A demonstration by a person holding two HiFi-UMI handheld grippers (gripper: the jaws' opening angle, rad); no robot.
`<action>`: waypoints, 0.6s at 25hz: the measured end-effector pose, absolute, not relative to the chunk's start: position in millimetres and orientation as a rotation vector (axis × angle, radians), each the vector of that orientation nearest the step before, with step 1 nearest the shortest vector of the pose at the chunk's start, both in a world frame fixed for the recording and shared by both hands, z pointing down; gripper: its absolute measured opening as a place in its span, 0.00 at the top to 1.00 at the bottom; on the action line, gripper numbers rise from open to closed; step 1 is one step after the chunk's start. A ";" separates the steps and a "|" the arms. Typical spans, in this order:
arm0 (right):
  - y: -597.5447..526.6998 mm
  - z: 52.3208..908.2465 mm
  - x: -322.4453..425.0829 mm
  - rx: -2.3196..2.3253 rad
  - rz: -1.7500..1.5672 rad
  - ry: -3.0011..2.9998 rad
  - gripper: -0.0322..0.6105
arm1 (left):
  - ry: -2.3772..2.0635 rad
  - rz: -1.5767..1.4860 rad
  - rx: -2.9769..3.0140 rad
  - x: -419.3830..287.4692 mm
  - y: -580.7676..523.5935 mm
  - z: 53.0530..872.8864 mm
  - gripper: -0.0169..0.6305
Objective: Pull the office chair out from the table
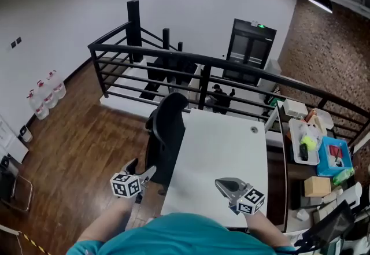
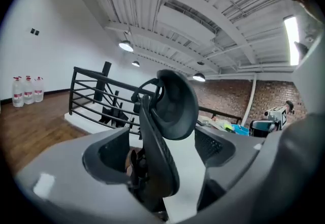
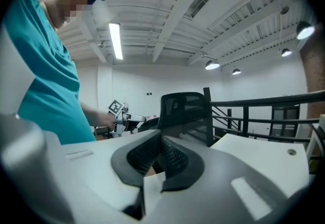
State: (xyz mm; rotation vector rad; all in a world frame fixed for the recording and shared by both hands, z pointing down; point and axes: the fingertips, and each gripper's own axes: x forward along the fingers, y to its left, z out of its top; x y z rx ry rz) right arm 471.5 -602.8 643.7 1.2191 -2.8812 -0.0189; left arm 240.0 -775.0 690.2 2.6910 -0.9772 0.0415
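The black office chair (image 1: 167,129) stands pushed against the left side of the white table (image 1: 225,144). My left gripper (image 1: 141,168) is at the chair's near side, jaws open. In the left gripper view the chair's back (image 2: 163,131) shows edge-on between the spread jaws of the left gripper (image 2: 162,148), and neither pad presses on it. My right gripper (image 1: 228,186) hovers over the table's near end and is shut on nothing. In the right gripper view the pads of the right gripper (image 3: 162,153) meet, with the chair (image 3: 185,111) and the left gripper (image 3: 129,119) beyond them.
A black railing (image 1: 231,69) runs behind the table. A side shelf (image 1: 315,150) cluttered with boxes and a tray stands at the right. Wooden floor (image 1: 75,155) lies left of the chair, with water bottles (image 1: 46,95) by the wall and a folding chair (image 1: 13,185) at the lower left.
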 end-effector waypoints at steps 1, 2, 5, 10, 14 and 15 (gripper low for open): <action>-606.1 645.9 464.8 1.228 -0.019 -2.869 0.95 | -0.944 0.098 2.692 247.2 -780.9 701.7 0.37; -610.4 648.5 460.5 1.242 -0.016 -2.856 0.95 | -0.914 0.145 2.691 255.9 -786.1 712.4 0.36; -623.3 655.5 453.0 1.293 0.014 -2.828 0.95 | -0.880 0.255 2.676 277.0 -804.8 739.0 0.36; -637.2 670.7 427.7 1.300 0.042 -2.807 0.95 | -0.764 0.328 2.732 289.2 -817.1 748.6 0.39; -653.4 663.7 417.2 1.286 0.043 -2.815 0.95 | -0.751 0.316 2.704 283.3 -827.1 745.5 0.48; -657.0 661.8 414.9 1.271 0.038 -2.820 0.95 | -0.762 0.310 2.685 281.0 -828.8 745.7 0.51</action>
